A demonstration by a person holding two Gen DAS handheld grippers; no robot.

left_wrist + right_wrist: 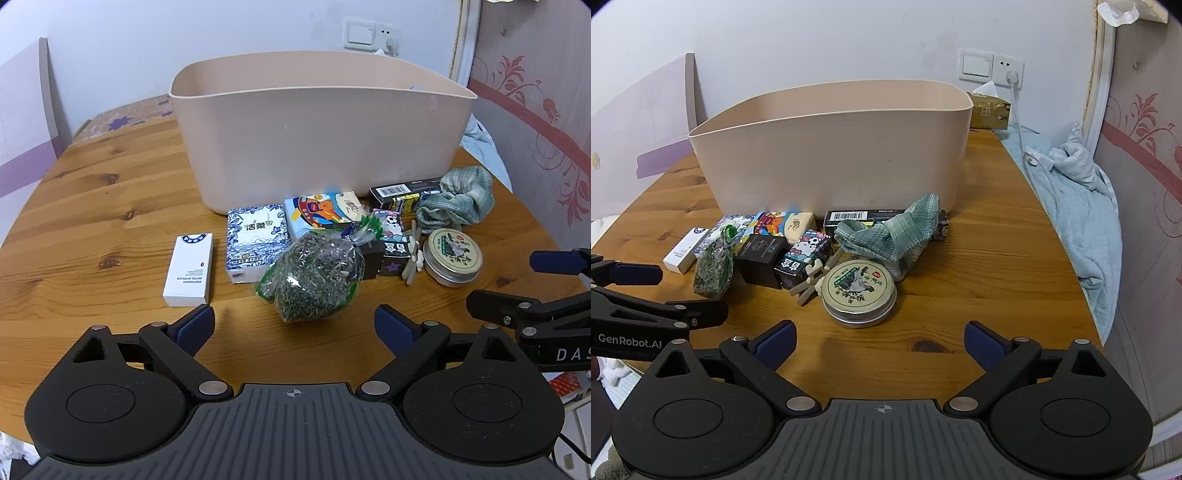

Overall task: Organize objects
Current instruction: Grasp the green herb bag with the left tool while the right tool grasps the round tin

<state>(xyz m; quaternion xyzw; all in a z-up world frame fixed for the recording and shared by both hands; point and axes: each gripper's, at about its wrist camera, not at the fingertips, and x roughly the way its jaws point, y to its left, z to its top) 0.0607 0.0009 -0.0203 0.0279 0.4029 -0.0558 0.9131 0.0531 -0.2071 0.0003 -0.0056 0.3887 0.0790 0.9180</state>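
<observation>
Small goods clustered on worktop [110,206] against near wall of empty-looking bin [317,140], awaiting stowing; left tool [294,326] and right tool [880,341] released, holding nothing, facing herb bag [312,280] and tin [859,291].

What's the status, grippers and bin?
Left gripper open, short of herb bag. Right gripper open, short of round tin. Beige bin behind clutter, nothing blocking.

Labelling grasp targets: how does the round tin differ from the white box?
The round tin is a low metal disc with a green illustrated lid; the white box is a slim white rectangular carton with small blue print. The tin lies at the right end of the clutter, the box at the left end, set slightly apart. Both lie flat on the wooden table, outside the beige bin.
</observation>
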